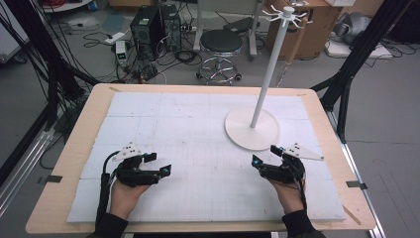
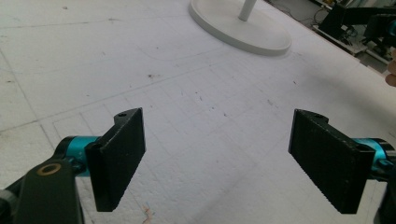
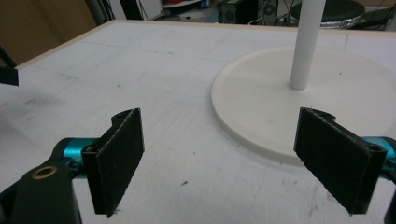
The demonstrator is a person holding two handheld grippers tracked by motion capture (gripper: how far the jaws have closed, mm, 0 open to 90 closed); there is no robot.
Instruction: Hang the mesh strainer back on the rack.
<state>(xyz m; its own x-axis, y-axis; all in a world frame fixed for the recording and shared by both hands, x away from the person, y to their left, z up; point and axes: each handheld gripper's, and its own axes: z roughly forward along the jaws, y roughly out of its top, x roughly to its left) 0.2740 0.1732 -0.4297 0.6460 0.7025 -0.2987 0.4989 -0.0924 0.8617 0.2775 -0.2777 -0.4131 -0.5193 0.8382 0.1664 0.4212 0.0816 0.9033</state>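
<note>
Stand (image 1: 252,128): white, a round flat base with a thin upright pole; it sits on the far right part of the mat, nearest the right gripper, and nothing touches it.
Pole top (image 1: 287,11): short hooks spread outward from the cap, all bare.
Right gripper (image 1: 266,154): held low over the mat just in front of the base's near edge; jaws spread wide, nothing between them. In the right gripper view the base (image 3: 299,100) lies just beyond the pads, apart from them.
Left gripper (image 1: 159,162): low over the near left part of the mat, well apart from the stand; jaws spread wide, holding nothing.
Mat (image 1: 198,148): white foam sheet with faint grid lines and small specks, covering most of the table.
Table (image 1: 89,119): light wooden top, its rim showing around the mat.
Background: a black stool (image 1: 221,44) and computer cases (image 1: 156,25) stand on the floor beyond the table.
</note>
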